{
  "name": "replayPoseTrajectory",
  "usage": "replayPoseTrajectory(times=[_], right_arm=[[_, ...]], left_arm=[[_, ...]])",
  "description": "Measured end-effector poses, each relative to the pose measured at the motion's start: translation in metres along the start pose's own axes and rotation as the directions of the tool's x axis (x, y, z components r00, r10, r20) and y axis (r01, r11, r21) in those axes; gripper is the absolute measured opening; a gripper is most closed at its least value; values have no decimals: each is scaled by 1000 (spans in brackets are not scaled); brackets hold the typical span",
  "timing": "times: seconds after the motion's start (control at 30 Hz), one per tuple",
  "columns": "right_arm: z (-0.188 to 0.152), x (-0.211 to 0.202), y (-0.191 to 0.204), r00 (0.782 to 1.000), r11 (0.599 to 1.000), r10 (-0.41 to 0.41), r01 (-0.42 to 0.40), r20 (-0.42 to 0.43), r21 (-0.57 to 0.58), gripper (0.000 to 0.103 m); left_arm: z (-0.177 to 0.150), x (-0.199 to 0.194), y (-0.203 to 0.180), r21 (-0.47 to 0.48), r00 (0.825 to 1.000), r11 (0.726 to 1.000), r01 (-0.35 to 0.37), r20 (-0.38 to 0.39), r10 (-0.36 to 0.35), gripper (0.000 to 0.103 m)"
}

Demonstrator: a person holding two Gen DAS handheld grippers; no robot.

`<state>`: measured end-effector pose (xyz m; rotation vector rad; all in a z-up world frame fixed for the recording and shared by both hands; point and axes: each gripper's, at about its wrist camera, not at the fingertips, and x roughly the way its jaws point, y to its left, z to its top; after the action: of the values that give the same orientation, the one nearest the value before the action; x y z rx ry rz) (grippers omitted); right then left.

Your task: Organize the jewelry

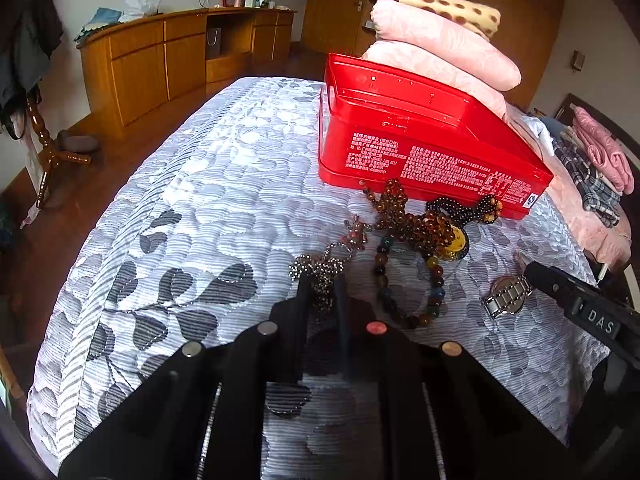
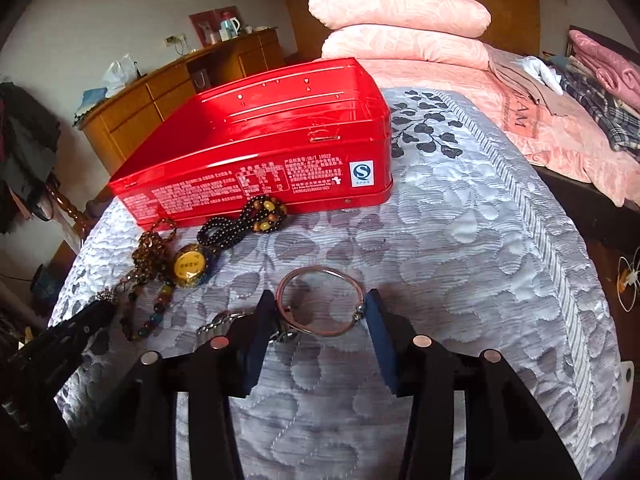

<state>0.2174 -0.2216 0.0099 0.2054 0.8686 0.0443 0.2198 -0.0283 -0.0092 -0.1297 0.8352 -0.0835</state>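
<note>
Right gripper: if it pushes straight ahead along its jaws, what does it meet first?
The silver bangle, already between the right gripper jaws on the quilt; beyond it, probably the red tin.

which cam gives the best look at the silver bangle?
Right wrist view: the silver bangle lies whole on the bedspread, centred between the right gripper fingers, which touch its sides. The left wrist view does not show it; only the wristwatch lies there beside that gripper.
</note>
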Motion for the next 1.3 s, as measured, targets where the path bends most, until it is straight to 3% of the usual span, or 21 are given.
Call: replayPoseTrajectory(times=[0.4,0.47,0.67,0.77,0.83,0.9,1.0,1.13,1.3], right_arm=[[-9,-16,-5,1000,999,-30,30,6,-20,46],[-13,-8,-5,999,999,-32,32,-32,-20,47],[-15,-4,-1,998,998,-48,46,-36,-49,52],[-17,-2,5,996,993,-80,78,-24,-90,52],[-18,-3,7,996,991,-93,90,-19,-99,48],[-18,-5,6,996,992,-84,82,-18,-93,46],[-20,-8,4,997,994,-70,69,-17,-82,46],[-21,-15,4,999,996,-50,50,-4,-77,46],[-20,-27,5,999,996,-34,36,26,-78,46]], left_arm=[[-6,-22,12,-16,997,999,33,72,-32,10],[-6,-23,15,-17,997,999,36,68,-35,10],[-8,-12,18,-12,999,999,46,6,-46,11],[-7,-8,12,18,999,999,34,-6,-34,17],[-6,-7,7,35,998,998,54,-13,-53,35],[-6,-6,2,56,998,997,58,-14,-58,43],[-6,-1,-4,88,999,996,26,-23,-24,40],[-4,-1,2,44,1000,999,5,-16,-5,10],[-5,-10,8,11,999,999,44,28,-44,9]])
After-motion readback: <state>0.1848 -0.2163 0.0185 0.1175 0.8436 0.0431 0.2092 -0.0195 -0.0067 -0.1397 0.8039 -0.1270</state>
